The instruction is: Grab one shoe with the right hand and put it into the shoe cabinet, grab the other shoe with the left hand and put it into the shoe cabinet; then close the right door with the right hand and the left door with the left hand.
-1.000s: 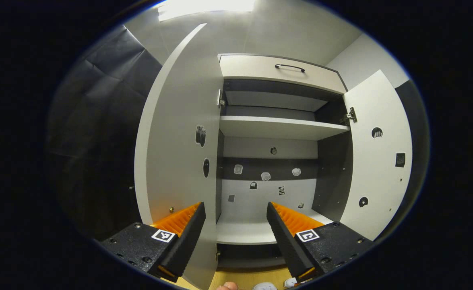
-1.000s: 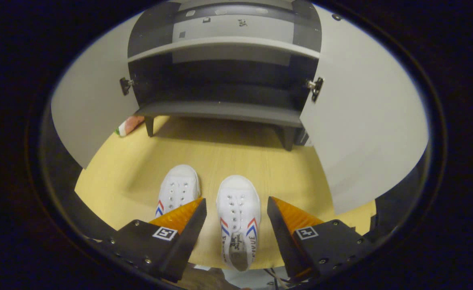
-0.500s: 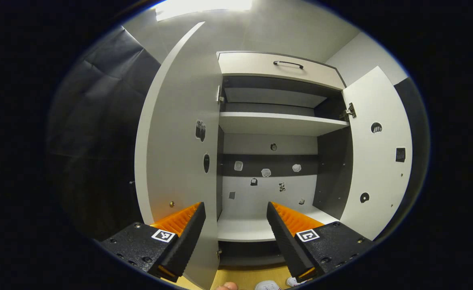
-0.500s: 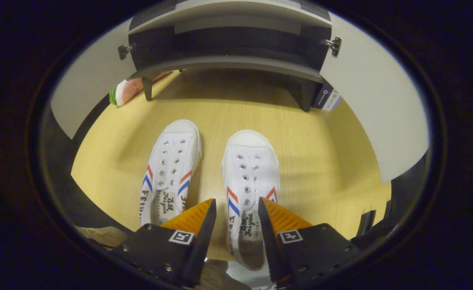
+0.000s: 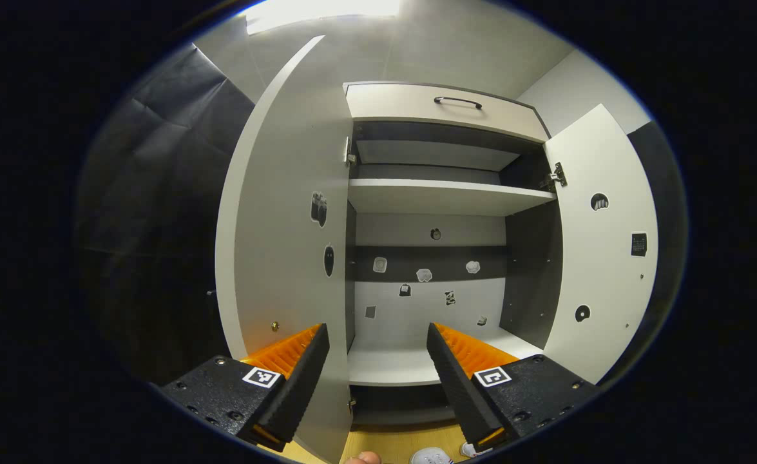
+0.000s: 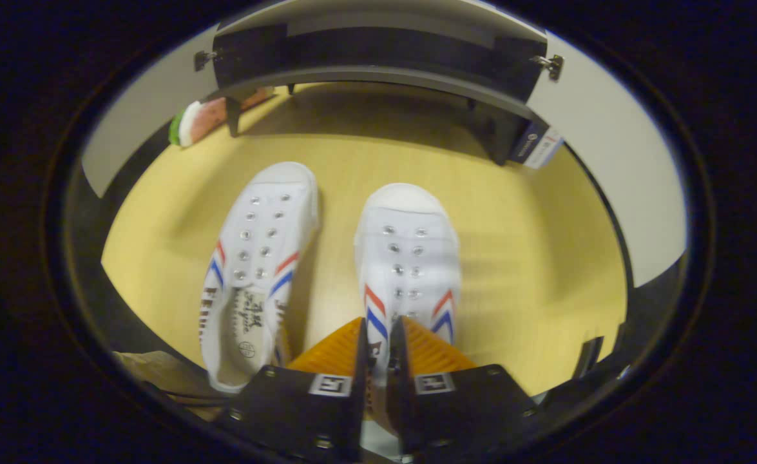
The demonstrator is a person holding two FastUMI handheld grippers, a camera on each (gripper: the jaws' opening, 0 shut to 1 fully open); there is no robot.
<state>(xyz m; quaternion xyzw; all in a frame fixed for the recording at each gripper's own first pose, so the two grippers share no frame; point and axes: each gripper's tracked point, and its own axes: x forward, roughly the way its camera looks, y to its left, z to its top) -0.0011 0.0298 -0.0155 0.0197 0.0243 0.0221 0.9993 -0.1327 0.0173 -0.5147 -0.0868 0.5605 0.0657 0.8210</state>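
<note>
Two white slip-on shoes with red and blue stripes lie side by side on the yellow wooden floor [image 6: 533, 258], toes toward the shoe cabinet [image 6: 378, 74]. My right gripper [image 6: 376, 335] is shut on the left side wall of the right-hand shoe [image 6: 410, 238], near its opening. The other shoe [image 6: 259, 238] lies free to its left. In the left gripper view, my left gripper [image 5: 378, 341] hangs open and holds nothing, facing the open cabinet with its upper shelf [image 5: 442, 196] and lower shelf [image 5: 391, 367]. The left door [image 5: 281, 212] and right door [image 5: 603, 258] both stand open. Shoe toes [image 5: 431, 456] peek in below.
A drawer with a dark handle [image 5: 459, 101] tops the cabinet. A watermelon-patterned object [image 6: 191, 119] lies by the cabinet's left leg and a blue-and-white box [image 6: 536, 145] by its right leg. Open doors [image 6: 616, 167] flank the floor space. A fingertip [image 5: 362, 457] shows at the bottom edge.
My right gripper dropped toward the right-hand shoe and went from open to shut on its side wall. The left gripper barely moved.
</note>
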